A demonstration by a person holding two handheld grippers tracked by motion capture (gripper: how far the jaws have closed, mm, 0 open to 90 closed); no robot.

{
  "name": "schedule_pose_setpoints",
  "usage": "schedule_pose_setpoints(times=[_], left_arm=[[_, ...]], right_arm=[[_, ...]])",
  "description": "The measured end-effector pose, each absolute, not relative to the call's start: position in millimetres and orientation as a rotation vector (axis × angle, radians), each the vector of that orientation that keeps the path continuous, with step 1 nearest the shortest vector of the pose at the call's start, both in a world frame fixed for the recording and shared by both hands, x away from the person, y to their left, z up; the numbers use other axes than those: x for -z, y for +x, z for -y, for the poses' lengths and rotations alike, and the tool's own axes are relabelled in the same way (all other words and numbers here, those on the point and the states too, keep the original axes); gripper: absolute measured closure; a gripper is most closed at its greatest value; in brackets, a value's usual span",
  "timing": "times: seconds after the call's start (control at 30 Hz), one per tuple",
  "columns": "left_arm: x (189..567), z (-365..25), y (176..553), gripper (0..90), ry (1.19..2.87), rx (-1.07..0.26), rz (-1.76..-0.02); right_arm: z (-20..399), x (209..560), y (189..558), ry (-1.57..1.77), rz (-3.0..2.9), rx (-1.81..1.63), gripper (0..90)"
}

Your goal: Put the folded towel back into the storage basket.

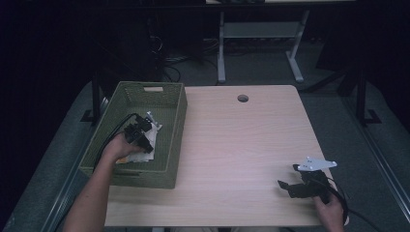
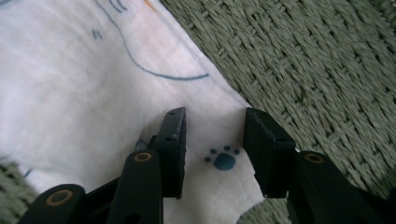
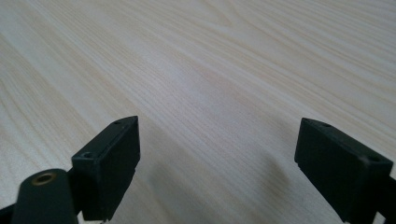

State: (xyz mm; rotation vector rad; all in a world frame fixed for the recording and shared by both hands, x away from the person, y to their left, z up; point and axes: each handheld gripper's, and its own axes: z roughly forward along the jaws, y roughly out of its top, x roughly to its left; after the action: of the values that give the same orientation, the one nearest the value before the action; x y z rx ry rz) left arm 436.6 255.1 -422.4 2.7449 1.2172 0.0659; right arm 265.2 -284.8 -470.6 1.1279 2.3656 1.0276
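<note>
A white cloth with blue line drawings and a blue paw print lies inside a green woven basket. My left gripper hangs just over the cloth's corner. Its jaws stand partly apart, the paw print shows between them, and the pads press on nothing. From the high view, the left gripper sits in the basket over the white cloth. My right gripper rests low over the table's near right corner. Wide open, the right gripper has bare wood between its jaws.
The basket's woven floor shows beside the cloth. The light wooden table has a round cable hole near its far edge. Beyond it stand the legs of another desk on a dark floor.
</note>
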Motion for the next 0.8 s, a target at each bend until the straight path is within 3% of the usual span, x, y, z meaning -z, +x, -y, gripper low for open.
schedule_pose_setpoints(times=[0.17,0.27,0.43,0.5,0.7,0.8], left_arm=[[424,-256,439,58.9,2.744,-0.06,-1.225],[425,-251,438,63.0,2.764,-0.109,-1.215],[423,-243,435,85.8,2.787,-0.155,-1.174],[422,-244,436,87.6,2.78,-0.151,-1.178],[406,-248,430,88.1,2.674,-0.055,-1.136],[401,-246,427,86.8,2.63,0.083,-1.079]], right_arm=[[286,470,265,1.133,-2.363,-1.029,13.9],[286,470,265,1.132,-2.363,-1.03,13.9],[286,469,265,1.124,-2.357,-1.036,13.9],[286,469,264,1.125,-2.356,-1.04,13.9],[286,468,263,1.12,-2.356,-1.04,13.9],[286,468,263,1.12,-2.357,-1.038,13.9]])
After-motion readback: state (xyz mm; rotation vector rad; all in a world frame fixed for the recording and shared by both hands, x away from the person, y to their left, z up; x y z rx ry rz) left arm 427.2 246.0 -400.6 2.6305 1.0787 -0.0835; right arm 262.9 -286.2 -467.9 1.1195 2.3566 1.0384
